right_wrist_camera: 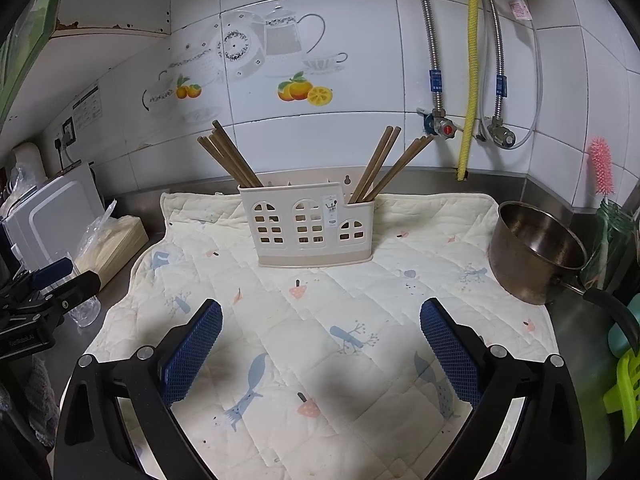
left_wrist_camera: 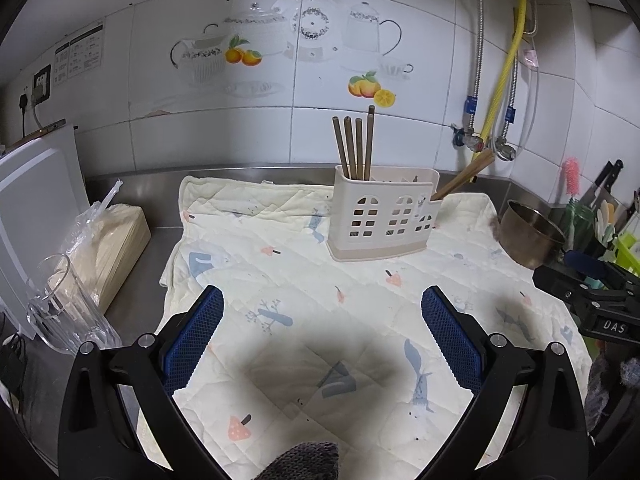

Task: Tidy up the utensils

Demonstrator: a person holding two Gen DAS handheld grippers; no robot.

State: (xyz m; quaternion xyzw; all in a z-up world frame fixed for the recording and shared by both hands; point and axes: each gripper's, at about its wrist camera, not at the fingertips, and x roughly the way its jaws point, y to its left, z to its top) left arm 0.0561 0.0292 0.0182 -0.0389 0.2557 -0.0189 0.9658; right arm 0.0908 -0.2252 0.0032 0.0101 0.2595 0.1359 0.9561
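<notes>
A cream house-shaped utensil holder (left_wrist_camera: 382, 218) (right_wrist_camera: 314, 226) stands on a quilted cream mat (left_wrist_camera: 304, 320) (right_wrist_camera: 320, 320). Several brown chopsticks (left_wrist_camera: 354, 146) (right_wrist_camera: 230, 156) stand in its left compartment, and several more (left_wrist_camera: 464, 174) (right_wrist_camera: 390, 164) lean out of its low right compartment. My left gripper (left_wrist_camera: 322, 308) is open and empty above the mat, in front of the holder. My right gripper (right_wrist_camera: 320, 322) is open and empty, also in front of the holder. The right gripper's body shows at the right edge of the left wrist view (left_wrist_camera: 592, 300).
A steel pot (right_wrist_camera: 536, 256) (left_wrist_camera: 528, 234) sits at the mat's right edge. A clear glass (left_wrist_camera: 60, 304) and a wrapped pack (left_wrist_camera: 108, 244) lie left of the mat, beside a white board (left_wrist_camera: 36, 208). Pipes and valves (right_wrist_camera: 444, 128) run down the tiled wall.
</notes>
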